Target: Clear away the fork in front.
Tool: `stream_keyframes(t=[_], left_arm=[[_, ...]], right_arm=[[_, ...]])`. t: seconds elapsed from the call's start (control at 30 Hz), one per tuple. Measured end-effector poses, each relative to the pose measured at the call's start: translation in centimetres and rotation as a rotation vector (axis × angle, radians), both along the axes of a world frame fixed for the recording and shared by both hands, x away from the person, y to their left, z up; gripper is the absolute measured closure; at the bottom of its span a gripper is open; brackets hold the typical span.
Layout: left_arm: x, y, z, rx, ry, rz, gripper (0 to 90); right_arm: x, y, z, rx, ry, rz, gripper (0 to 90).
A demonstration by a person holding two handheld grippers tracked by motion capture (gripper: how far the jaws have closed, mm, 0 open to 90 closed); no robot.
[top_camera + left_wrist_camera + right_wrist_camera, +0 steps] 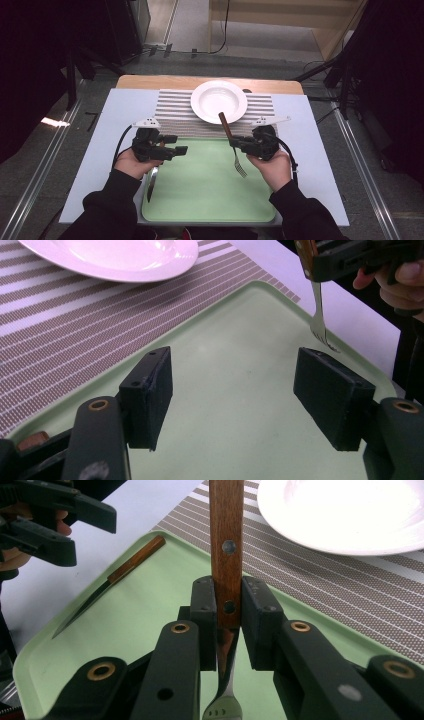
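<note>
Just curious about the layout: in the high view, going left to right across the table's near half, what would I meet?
Left gripper with open jaws → knife on the green tray → fork → right gripper holding it.

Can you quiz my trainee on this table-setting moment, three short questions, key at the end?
1. True or false: the right gripper is clamped on the fork by its wooden handle.
2. Where does the knife lie? A) in the white plate B) on the green tray C) on the striped mat
3. How do the left gripper jaws stand?

Key: 1 true. 2 B, by the tray's left edge. 3 Open, nothing between them, above the tray.
</note>
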State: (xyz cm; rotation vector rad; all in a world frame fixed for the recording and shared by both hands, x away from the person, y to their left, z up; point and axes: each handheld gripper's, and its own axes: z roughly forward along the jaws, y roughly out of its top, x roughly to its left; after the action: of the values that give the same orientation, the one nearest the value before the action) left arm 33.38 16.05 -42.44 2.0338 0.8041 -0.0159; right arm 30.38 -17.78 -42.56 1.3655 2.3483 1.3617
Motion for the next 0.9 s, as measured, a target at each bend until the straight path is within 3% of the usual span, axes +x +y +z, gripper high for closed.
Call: stream_keyframes(t=[0.2,0.37,0.9], left_arm=[[0.4,-0.8,0.4,-0.004,0.009,0.006,31.5],[0.5,-1.7,0.8,0.030,-0.011,0.013,31.5],[1.4,-2.9,1.2,-0.031,0.001,0.053,31.7]], right_arm=[[-0.4,0.9,-0.3,-0.021,-0.024,-0.002,75.7],[-0.5,1.5,-0.7,-0.028,-0.031,-0.008,75.6],[-0.6,2.8,-1.2,-0.028,-0.046,-0.028,75.6]])
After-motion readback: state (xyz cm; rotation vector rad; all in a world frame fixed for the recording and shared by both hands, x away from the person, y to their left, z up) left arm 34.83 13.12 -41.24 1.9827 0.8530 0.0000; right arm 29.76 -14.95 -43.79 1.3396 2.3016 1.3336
